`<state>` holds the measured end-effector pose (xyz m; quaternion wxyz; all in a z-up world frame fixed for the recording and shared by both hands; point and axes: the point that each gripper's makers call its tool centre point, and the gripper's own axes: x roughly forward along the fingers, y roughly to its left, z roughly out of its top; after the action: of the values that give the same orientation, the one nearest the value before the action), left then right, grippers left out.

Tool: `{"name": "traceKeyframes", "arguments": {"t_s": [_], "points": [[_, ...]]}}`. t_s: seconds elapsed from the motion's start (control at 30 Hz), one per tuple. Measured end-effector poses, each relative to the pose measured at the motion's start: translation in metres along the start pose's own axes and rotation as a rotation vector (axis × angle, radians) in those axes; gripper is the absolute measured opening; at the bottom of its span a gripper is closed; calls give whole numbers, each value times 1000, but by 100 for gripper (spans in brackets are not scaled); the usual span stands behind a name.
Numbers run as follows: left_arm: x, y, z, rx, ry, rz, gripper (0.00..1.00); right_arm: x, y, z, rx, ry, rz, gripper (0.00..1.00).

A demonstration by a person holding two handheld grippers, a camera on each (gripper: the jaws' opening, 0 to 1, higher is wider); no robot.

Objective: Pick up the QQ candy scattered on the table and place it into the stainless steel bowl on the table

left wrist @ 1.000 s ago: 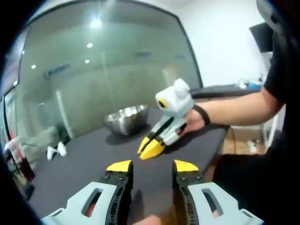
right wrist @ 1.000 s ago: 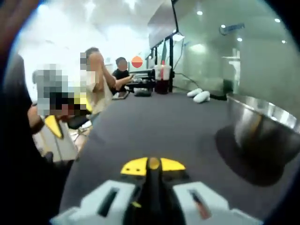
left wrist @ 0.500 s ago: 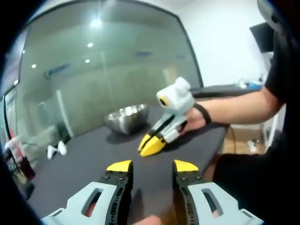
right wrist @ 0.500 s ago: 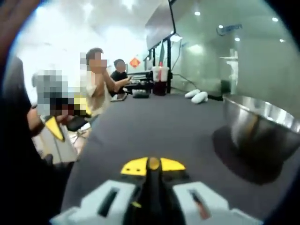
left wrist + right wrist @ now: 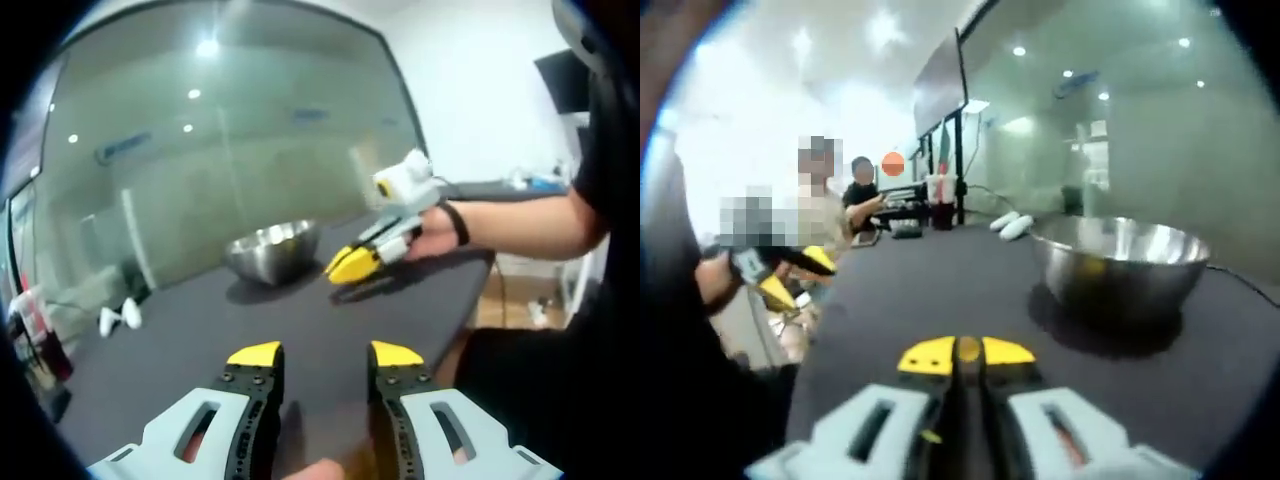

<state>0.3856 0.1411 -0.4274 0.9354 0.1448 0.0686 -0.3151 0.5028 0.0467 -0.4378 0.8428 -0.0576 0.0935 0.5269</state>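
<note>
Right hand-held gripper (image 5: 954,352) closed, empty, near stainless steel bowl (image 5: 1120,262); left hand-held gripper (image 5: 324,355) open, empty.

table (image 5: 940,290): bare ahead | stainless steel bowl (image 5: 1120,262): right of path, well apart

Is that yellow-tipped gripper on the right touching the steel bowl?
Apart. In the left gripper view the right gripper hangs beside the bowl, with dark table showing between them; in the right gripper view its shut tips stop short of it.

bowl (image 5: 270,250): 1 | tools (image 5: 325,356): 2 | white objects (image 5: 120,320): 2 | cup (image 5: 936,188): 1
</note>
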Motion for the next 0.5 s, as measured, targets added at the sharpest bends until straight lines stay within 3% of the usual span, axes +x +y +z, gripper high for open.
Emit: {"name": "traceKeyframes", "arguments": {"t_s": [0.23,0.5], "points": [[5,0,2,-2,-5,-2,35,-16,-17,43,-29,-116,-74,10],[6,-8,9,24,-19,-12,35,-8,-57,91,-15,-207,-219,10]]}}
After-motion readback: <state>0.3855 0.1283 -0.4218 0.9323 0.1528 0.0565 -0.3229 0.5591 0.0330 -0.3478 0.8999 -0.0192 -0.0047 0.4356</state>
